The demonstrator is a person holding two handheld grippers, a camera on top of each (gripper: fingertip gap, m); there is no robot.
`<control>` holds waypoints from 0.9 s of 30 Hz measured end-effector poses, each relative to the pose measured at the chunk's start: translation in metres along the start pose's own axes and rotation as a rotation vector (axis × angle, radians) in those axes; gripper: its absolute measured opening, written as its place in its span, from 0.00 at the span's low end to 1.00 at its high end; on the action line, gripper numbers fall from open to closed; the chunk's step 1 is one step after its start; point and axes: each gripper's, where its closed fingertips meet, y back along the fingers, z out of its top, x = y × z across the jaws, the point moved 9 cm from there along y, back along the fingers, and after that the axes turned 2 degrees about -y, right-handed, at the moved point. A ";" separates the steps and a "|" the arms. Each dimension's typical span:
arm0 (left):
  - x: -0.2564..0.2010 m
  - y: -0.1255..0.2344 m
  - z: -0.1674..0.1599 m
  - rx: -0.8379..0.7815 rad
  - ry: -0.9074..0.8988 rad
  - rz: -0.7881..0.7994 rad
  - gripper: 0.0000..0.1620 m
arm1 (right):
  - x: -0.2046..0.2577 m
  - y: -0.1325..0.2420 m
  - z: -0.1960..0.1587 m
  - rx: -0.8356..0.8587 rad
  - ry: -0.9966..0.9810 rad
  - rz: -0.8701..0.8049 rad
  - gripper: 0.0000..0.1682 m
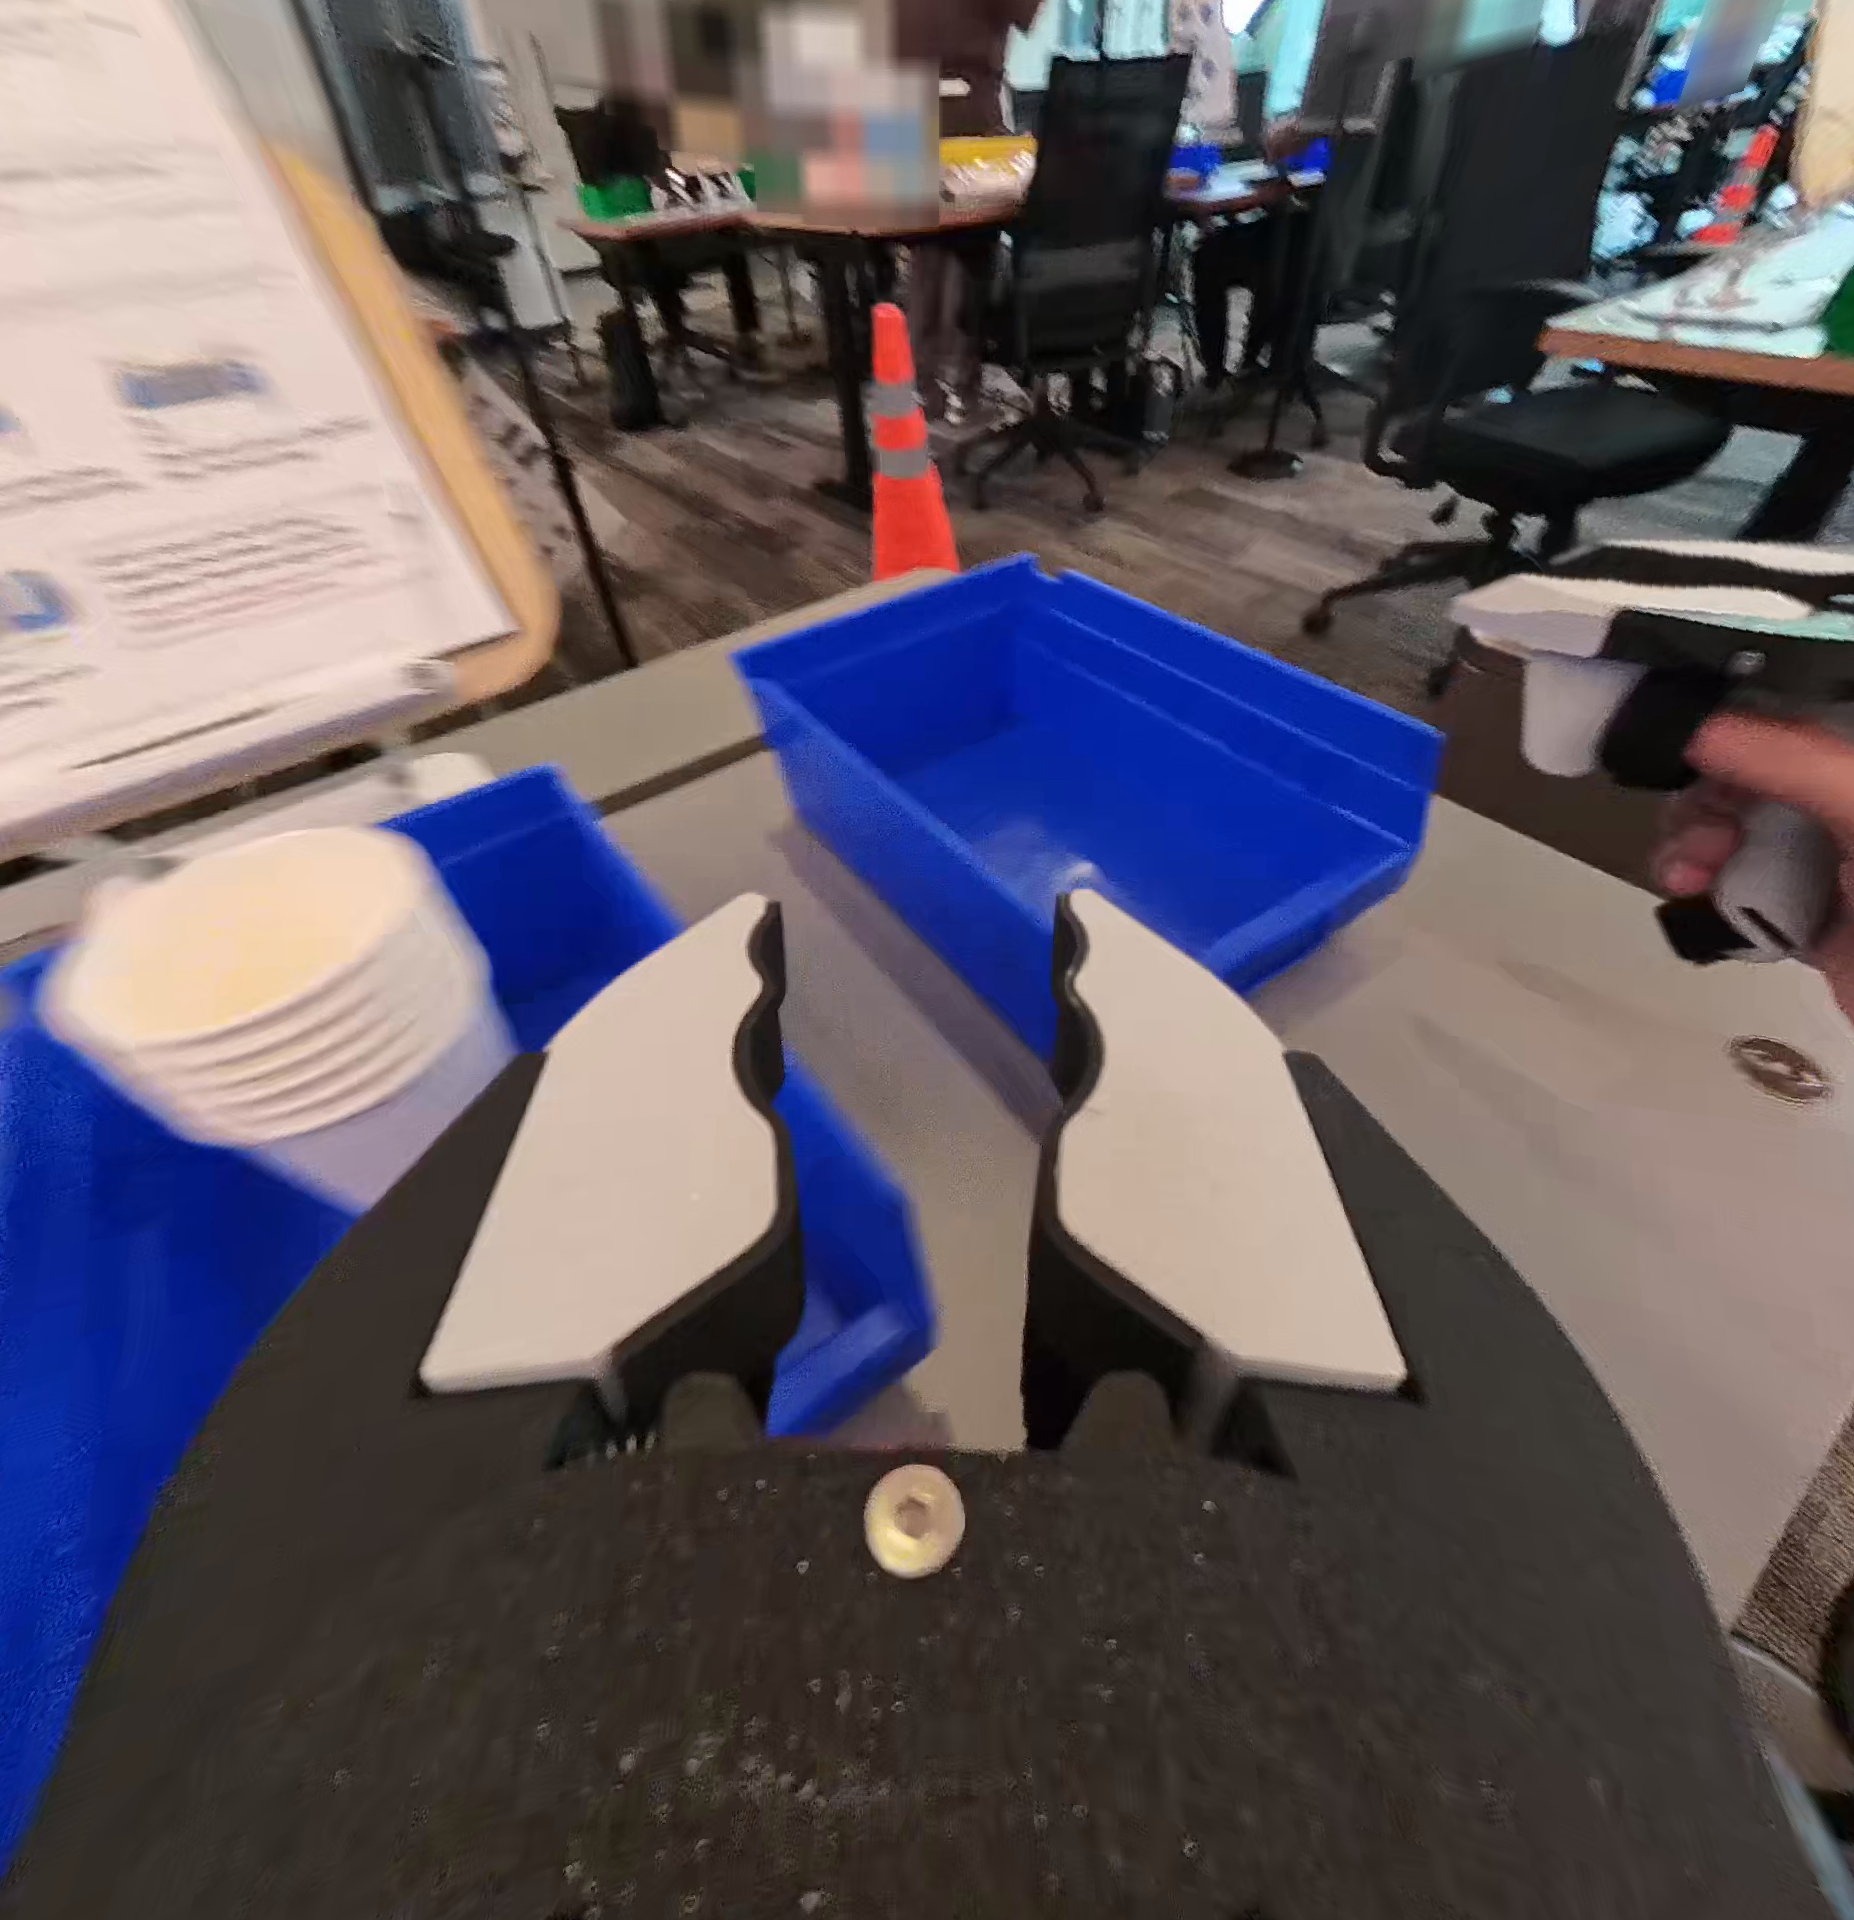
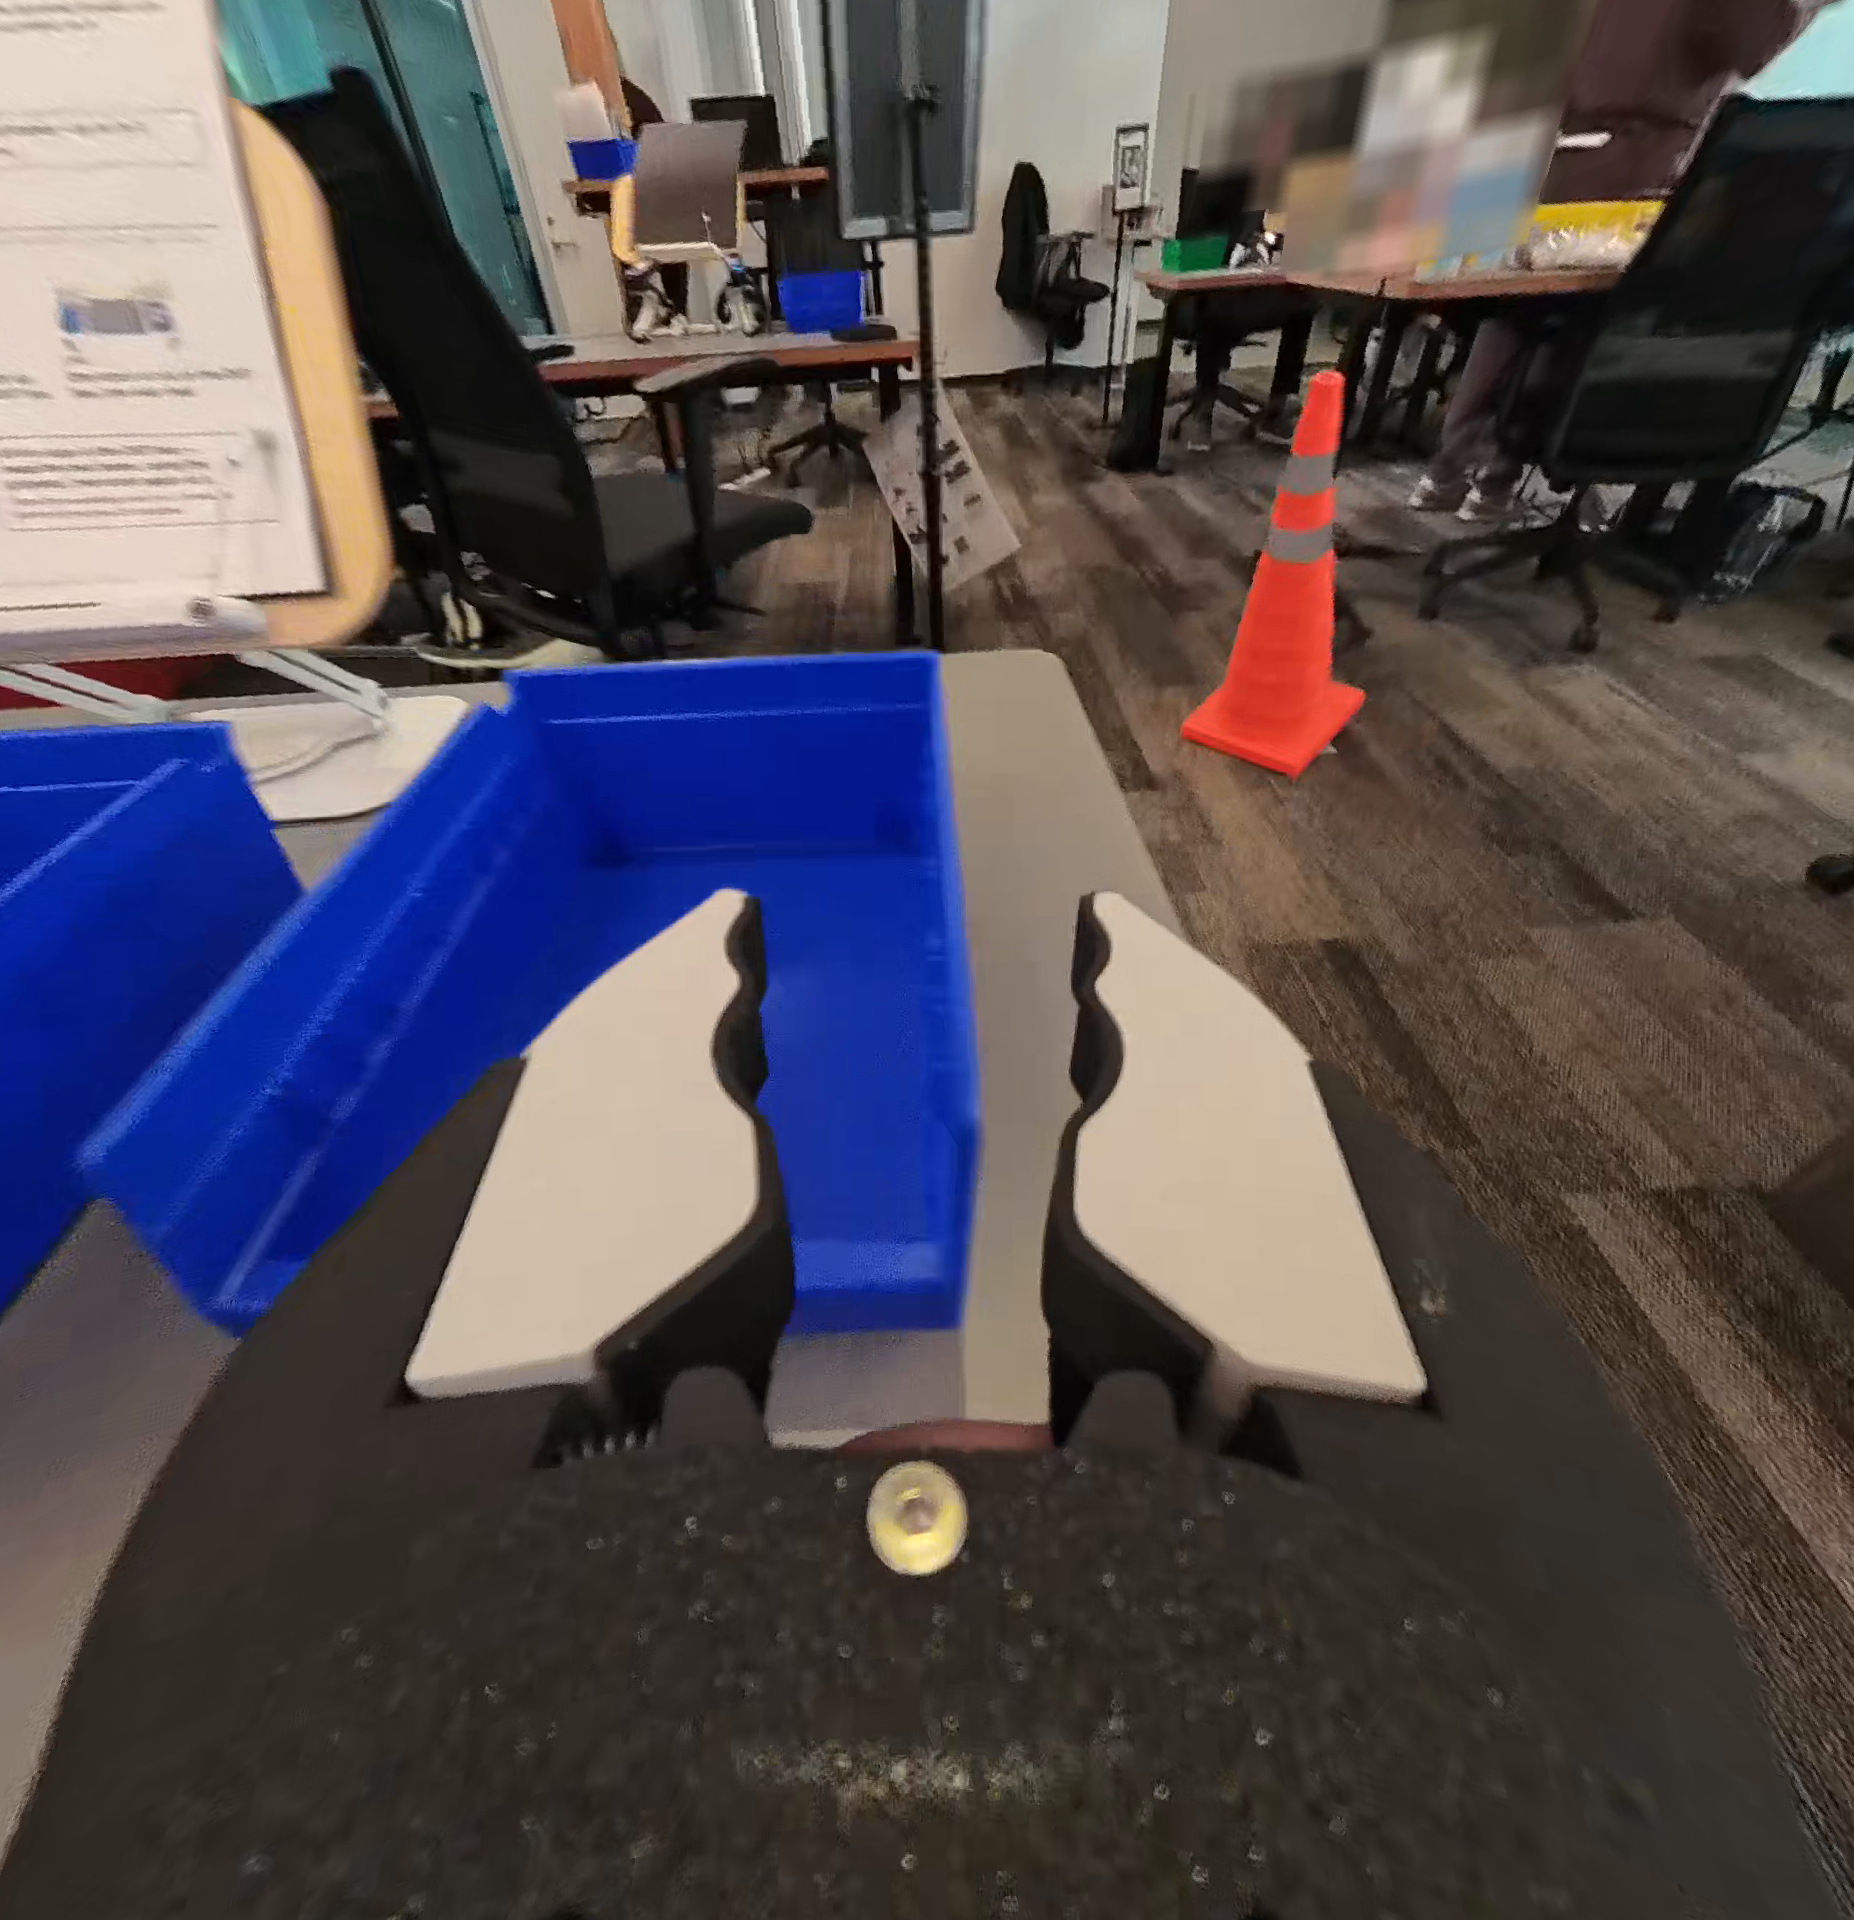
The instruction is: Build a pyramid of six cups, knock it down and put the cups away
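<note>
A nested stack of white paper cups [image 1: 268, 997] leans in the left blue bin [image 1: 549, 904] in the left wrist view. My left gripper [image 1: 915, 914] is open and empty, just right of the cups and above the table. An empty second blue bin [image 1: 1089, 748] sits ahead of it. My right gripper [image 2: 915, 914] is open and empty above the near right edge of that empty bin [image 2: 694, 914]. The left bin's corner [image 2: 102, 883] shows at the left of the right wrist view. The right gripper, held by a hand, also shows at the far right of the left wrist view [image 1: 1588, 675].
A grey table [image 1: 1474, 1039] holds both bins; its right edge [image 2: 1068, 831] drops to the floor. A white instruction board on a stand [image 1: 175, 416] rises at the back left. An orange cone [image 2: 1287, 613], office chairs [image 2: 507, 416] and desks stand on the floor beyond.
</note>
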 end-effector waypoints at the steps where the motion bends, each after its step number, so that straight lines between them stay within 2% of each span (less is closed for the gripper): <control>1: 0.023 0.017 -0.002 -0.010 0.009 0.037 0.30 | 0.014 -0.001 0.002 -0.007 0.011 0.023 0.33; 3: 0.072 0.043 -0.019 0.007 0.012 0.162 0.30 | 0.055 -0.007 0.001 -0.010 0.040 0.108 0.35; 6: 0.127 0.061 -0.062 0.125 0.066 0.296 0.34 | 0.141 -0.020 -0.016 0.045 0.067 0.292 0.40; 8: 0.147 0.061 -0.092 0.179 0.131 0.318 0.35 | 0.197 -0.020 -0.034 0.058 0.073 0.337 0.45; 10: 0.157 0.056 -0.114 0.207 0.187 0.303 0.35 | 0.243 -0.012 -0.052 0.058 0.063 0.381 0.44; 12: 0.163 0.048 -0.127 0.208 0.210 0.282 0.34 | 0.270 -0.005 -0.070 0.104 0.091 0.328 0.44; 15: 0.169 0.031 -0.134 0.286 0.185 0.244 0.32 | 0.282 -0.004 -0.088 0.143 0.091 0.177 0.36; 17: 0.169 0.026 -0.139 0.297 0.251 0.207 0.19 | 0.289 -0.009 -0.100 0.185 0.078 0.146 0.17; 19: 0.171 0.030 -0.139 0.302 0.270 0.268 0.12 | 0.297 -0.008 -0.100 0.188 0.073 0.154 0.04; 21: 0.176 0.040 -0.136 0.304 0.207 0.386 0.04 | 0.308 -0.004 -0.095 0.184 0.082 0.153 0.02; 27: 0.233 0.094 -0.122 0.244 0.252 0.472 0.02 | 0.384 0.008 -0.076 0.131 0.045 0.236 0.02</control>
